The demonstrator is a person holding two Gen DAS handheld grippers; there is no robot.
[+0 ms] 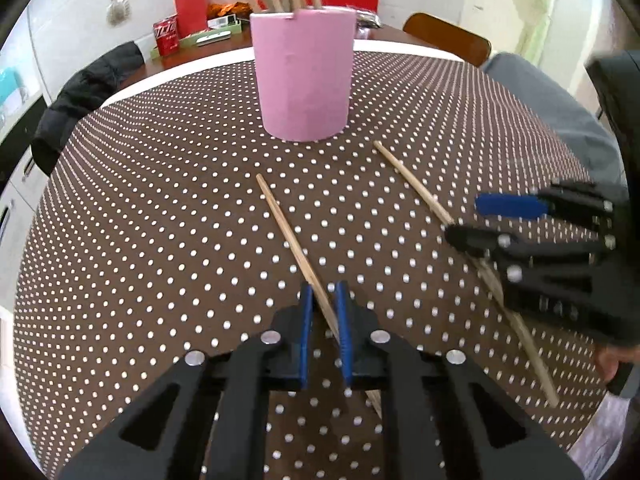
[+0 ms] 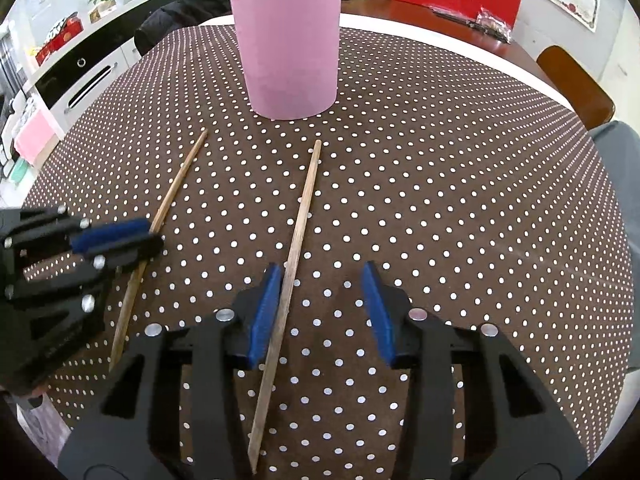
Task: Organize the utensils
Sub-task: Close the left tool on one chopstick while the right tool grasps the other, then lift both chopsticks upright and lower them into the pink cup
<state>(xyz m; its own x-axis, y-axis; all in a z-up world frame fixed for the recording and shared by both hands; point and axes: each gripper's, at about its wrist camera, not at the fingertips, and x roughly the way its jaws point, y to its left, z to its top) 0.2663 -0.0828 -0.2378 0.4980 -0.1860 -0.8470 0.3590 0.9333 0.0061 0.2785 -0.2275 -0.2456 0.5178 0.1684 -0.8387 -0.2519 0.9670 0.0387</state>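
Note:
A pink cup [image 1: 302,76] with several wooden chopsticks in it stands on the dotted tablecloth; it also shows in the right wrist view [image 2: 287,46]. Two loose chopsticks lie on the cloth. My left gripper [image 1: 324,300] is shut on the left chopstick [image 1: 286,228], which also shows in the right wrist view [image 2: 172,192], down at the cloth. My right gripper [image 2: 320,284] is open over the right chopstick [image 2: 298,224], which lies against its left pad [image 2: 266,312]. The right gripper [image 1: 480,220] shows at right in the left wrist view over that chopstick [image 1: 412,182].
The round table has a brown polka-dot cloth [image 1: 160,200]. A black jacket [image 1: 80,96] hangs at the far left. A red can [image 1: 165,35] and red boxes stand on a desk behind. A wooden chair [image 2: 576,80] and a grey-clothed leg [image 1: 552,112] are at right.

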